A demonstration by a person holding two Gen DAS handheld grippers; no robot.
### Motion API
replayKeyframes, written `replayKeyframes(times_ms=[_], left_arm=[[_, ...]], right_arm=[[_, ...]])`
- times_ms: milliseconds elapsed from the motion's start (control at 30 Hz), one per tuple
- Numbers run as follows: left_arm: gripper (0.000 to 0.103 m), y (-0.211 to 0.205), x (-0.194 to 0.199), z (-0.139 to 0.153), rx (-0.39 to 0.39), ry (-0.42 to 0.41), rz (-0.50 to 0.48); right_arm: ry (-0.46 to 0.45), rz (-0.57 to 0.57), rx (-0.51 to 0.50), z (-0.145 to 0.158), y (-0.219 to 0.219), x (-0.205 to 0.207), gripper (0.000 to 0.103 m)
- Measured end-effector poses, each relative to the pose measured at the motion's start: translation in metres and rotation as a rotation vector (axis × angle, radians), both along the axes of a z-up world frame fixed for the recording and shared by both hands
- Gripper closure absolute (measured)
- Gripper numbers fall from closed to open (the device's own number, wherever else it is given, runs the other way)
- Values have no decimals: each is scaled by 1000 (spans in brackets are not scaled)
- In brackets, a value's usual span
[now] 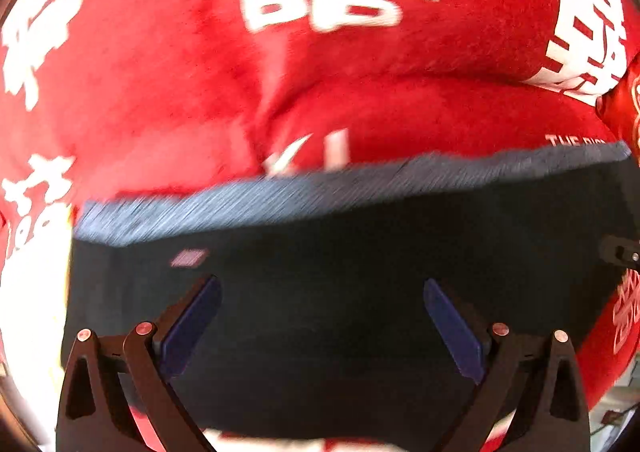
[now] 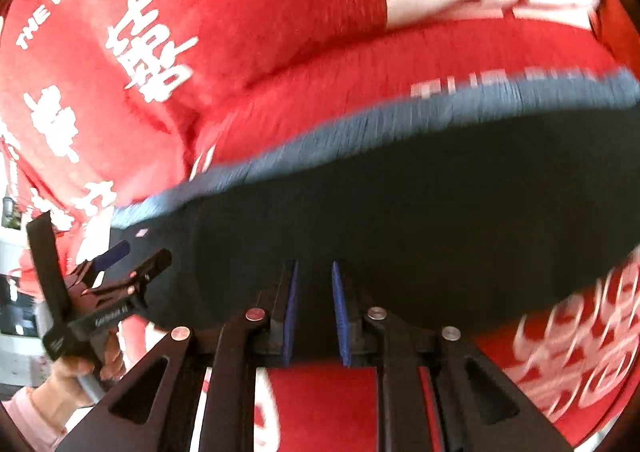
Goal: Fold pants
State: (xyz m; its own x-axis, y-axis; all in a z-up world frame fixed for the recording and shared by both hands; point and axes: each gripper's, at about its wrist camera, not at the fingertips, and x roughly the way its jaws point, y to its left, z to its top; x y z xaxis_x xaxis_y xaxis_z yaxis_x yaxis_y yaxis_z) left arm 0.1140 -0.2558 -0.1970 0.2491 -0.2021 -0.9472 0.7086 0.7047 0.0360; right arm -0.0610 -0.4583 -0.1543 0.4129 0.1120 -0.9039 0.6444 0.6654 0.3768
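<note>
The dark navy pants (image 1: 340,272) lie folded on a red blanket, with a grey-blue ribbed waistband along the far edge. My left gripper (image 1: 322,288) is open wide, its blue pads over the pants' near part, holding nothing. In the right wrist view the pants (image 2: 420,204) stretch across the middle. My right gripper (image 2: 314,272) has its pads close together on the near edge of the pants, cloth between them. The left gripper (image 2: 132,260) shows at the left, held by a hand, at the pants' left end.
The red blanket (image 1: 160,72) with white characters covers the whole surface, with puffy folds behind the pants. It also shows in the right wrist view (image 2: 248,12). A person's hand and pink sleeve (image 2: 48,392) are at the lower left.
</note>
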Motion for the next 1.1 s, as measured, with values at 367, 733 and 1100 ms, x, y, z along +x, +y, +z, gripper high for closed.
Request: replayKeyframes(times_ms=[367, 733, 1100], left_arm=[[0, -44, 45, -52, 7, 85, 275], [0, -24, 24, -1, 36, 25, 168], [0, 12, -55, -27, 26, 123, 195]], right_arm=[[83, 0, -196, -30, -67, 41, 73], [90, -82, -145, 6, -82, -18, 70], [124, 93, -315, -12, 8, -43, 56]])
